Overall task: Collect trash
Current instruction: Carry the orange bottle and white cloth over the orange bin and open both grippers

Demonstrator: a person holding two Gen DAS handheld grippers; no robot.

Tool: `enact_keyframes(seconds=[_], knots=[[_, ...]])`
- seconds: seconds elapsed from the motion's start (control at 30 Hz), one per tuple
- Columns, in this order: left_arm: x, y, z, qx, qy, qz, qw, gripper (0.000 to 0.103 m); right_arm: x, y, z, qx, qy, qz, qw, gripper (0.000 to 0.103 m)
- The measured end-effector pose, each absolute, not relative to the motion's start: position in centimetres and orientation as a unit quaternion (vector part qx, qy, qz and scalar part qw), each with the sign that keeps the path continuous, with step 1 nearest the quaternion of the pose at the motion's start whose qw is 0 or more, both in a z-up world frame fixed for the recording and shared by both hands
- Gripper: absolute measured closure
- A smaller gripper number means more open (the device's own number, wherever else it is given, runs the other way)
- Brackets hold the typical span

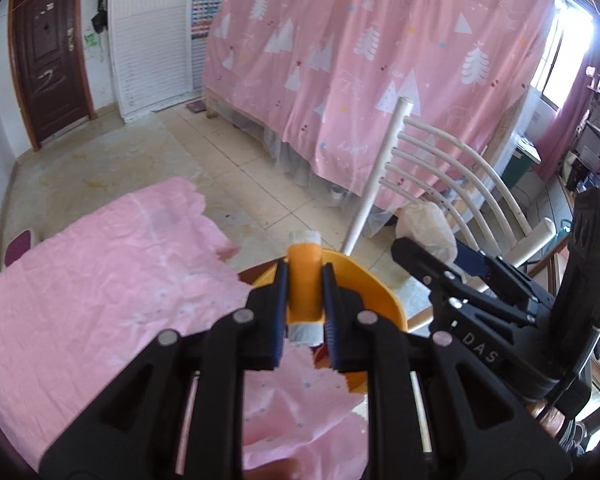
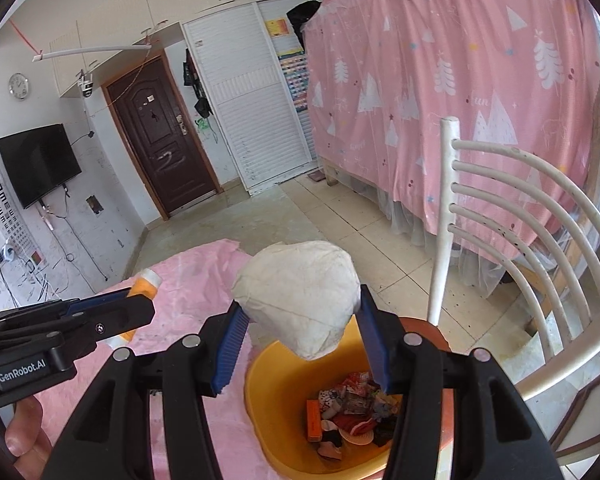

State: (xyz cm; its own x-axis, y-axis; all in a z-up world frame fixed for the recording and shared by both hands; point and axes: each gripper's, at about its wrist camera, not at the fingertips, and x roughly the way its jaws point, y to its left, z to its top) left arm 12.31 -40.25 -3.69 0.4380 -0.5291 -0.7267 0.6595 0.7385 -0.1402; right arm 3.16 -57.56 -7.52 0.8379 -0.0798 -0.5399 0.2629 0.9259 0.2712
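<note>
Two grippers carry trash. Your left gripper (image 1: 305, 280) is clamped on a smooth orange cylindrical bottle (image 1: 305, 276) with white ends. Your right gripper (image 2: 300, 320) is clamped on a crumpled white paper wad (image 2: 298, 300), directly above the glossy orange bin (image 2: 276, 392) containing wrappers (image 2: 352, 408).

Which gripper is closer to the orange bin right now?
Right. The right gripper holds the paper wad directly over the orange bin. The left gripper, clamping the orange tube, is beside the bin's rim, above the pink cloth.
</note>
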Motion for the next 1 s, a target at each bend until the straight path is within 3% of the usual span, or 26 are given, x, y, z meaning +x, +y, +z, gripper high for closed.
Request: enact_keyframes(seconds=[0.23, 0.33, 0.53, 0.67, 1.0], knots=[[12.7, -41.8, -4.8, 0.091, 0.409, -0.362, 0.832, 0.085, 3.3, -59.0, -8.5, 0.178, 0.280, -0.100, 0.938, 0.060], [13.0, -41.7, -4.9, 0.089, 0.411, -0.362, 0.832, 0.071, 3.6, -59.3, -8.9, 0.180, 0.285, -0.101, 0.936, 0.060], [13.4, -40.7, -5.0, 0.082, 0.416, -0.350, 0.835, 0.070, 4.1, -59.3, -9.3, 0.185, 0.295, -0.100, 0.932, 0.057], [13.4, -39.6, -4.8, 0.076, 0.415, -0.344, 0.839, 0.070, 4.4, -59.1, -9.2, 0.184, 0.296, -0.100, 0.932, 0.049], [13.0, -36.2, -3.4, 0.061, 0.398, -0.331, 0.853, 0.070, 4.9, -56.6, -8.2, 0.166, 0.294, -0.086, 0.937, 0.047]])
